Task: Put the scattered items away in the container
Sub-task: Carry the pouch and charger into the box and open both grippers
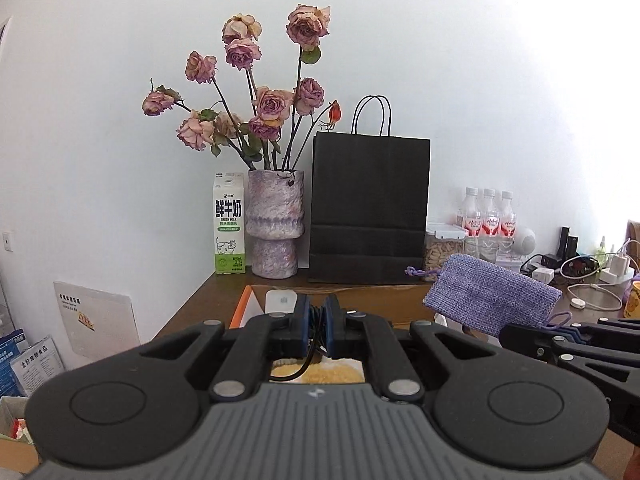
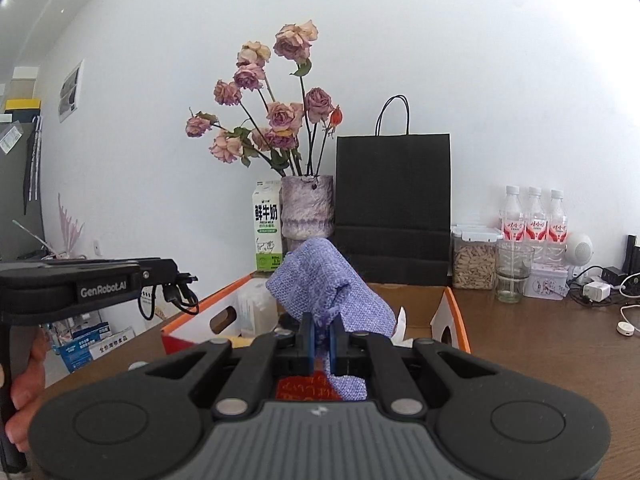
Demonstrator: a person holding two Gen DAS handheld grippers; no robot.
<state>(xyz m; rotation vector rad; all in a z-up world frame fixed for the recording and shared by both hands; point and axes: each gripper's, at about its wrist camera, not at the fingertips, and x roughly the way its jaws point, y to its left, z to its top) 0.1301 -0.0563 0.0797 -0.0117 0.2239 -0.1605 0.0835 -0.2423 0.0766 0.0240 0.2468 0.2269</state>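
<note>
Purple woven cloth pouch (image 2: 320, 280) hangs limp in my right claw (image 2: 322, 336), pinched at one edge; left claw (image 1: 316, 322) pinches a thin black cable (image 1: 308, 360).

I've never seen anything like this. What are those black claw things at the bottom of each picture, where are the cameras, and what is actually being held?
No robot here: a person holds a two-finger clamp in each hand, and each clamp carries a wide-angle camera looking along its fingers. In the left-hand picture the left gripper is shut on a black cable. In the right-hand picture the right gripper is shut on a purple woven pouch. Below them an orange-edged cardboard box stands on a brown wooden table. Behind it stand a milk carton, a vase of dried roses and a black paper bag.
</note>
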